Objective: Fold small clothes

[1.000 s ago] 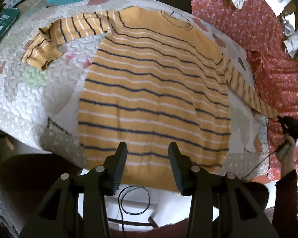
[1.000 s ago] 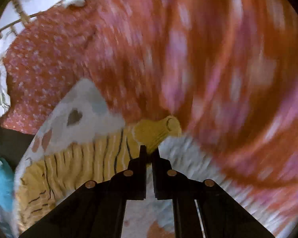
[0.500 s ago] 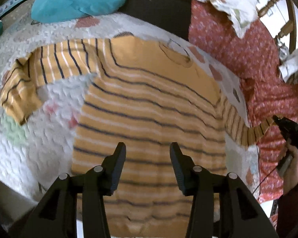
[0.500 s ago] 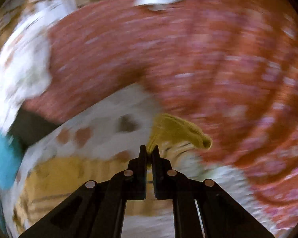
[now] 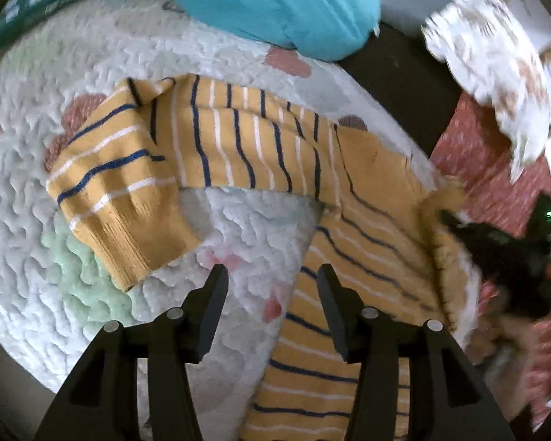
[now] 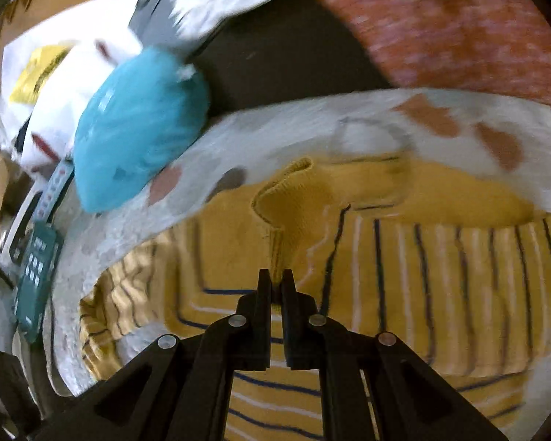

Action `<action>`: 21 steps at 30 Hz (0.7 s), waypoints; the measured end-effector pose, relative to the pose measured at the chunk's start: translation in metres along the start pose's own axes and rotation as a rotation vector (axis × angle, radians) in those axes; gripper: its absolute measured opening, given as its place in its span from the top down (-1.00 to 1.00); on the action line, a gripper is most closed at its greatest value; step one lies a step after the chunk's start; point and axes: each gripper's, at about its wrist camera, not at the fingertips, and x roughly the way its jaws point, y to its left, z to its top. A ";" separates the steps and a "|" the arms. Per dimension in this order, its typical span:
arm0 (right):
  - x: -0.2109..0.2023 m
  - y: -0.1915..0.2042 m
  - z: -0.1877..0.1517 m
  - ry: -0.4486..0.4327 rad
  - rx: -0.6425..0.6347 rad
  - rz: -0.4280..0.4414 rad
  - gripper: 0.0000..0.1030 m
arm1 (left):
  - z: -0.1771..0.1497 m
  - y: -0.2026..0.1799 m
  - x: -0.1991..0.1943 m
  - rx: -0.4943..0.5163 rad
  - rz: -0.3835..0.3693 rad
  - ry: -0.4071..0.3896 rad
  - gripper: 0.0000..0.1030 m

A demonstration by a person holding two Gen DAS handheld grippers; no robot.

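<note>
A yellow sweater with navy and white stripes (image 5: 349, 257) lies flat on a white quilted mat (image 5: 36, 220). Its left sleeve (image 5: 158, 169) lies bent, cuff toward me. My left gripper (image 5: 272, 279) is open and empty, hovering over the mat just below that sleeve, beside the sweater's body. My right gripper (image 6: 275, 279) is shut on the yellow cuff of the right sleeve (image 6: 286, 205) and holds it folded over the sweater's chest (image 6: 440, 275). The right gripper also shows in the left wrist view (image 5: 496, 250) at the sweater's right edge.
A teal cushion (image 5: 275, 3) lies at the mat's far edge. A red floral cloth (image 5: 496, 169) lies to the right, a white patterned cloth (image 5: 496, 58) beyond it. A green box (image 6: 36, 275) sits past the mat's left side.
The right gripper has carried the right sleeve's cuff inward from beside the red cloth over the sweater's body. The left gripper has moved forward and left, from the hem up to the left sleeve.
</note>
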 end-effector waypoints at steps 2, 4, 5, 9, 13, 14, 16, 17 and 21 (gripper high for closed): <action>0.022 0.020 -0.005 0.027 -0.021 0.006 0.90 | 0.004 0.004 -0.001 -0.016 -0.003 -0.012 0.05; 0.042 0.036 -0.006 0.052 -0.041 0.007 0.90 | 0.007 0.007 -0.001 -0.044 -0.039 -0.011 -0.01; 0.048 0.041 -0.005 0.061 -0.044 0.005 0.90 | 0.008 0.007 0.000 -0.054 -0.051 -0.005 -0.02; 0.078 0.052 -0.003 0.096 -0.046 -0.003 0.90 | 0.006 0.002 0.006 -0.056 -0.084 0.027 -0.02; 0.097 0.065 -0.009 0.139 -0.065 0.020 0.77 | 0.005 -0.007 0.003 -0.022 -0.076 0.025 -0.02; 0.100 0.070 -0.011 0.150 -0.076 0.019 0.73 | 0.006 -0.006 0.002 -0.023 -0.080 0.024 -0.02; 0.101 0.079 -0.016 0.168 -0.091 0.075 0.61 | 0.008 -0.002 -0.001 -0.041 -0.084 0.015 -0.03; 0.100 0.083 -0.018 0.188 -0.095 0.118 0.59 | 0.009 0.002 -0.004 -0.055 -0.081 0.004 -0.03; 0.088 0.114 -0.026 0.220 -0.163 0.194 0.55 | 0.016 0.040 -0.035 -0.188 0.010 -0.120 -0.03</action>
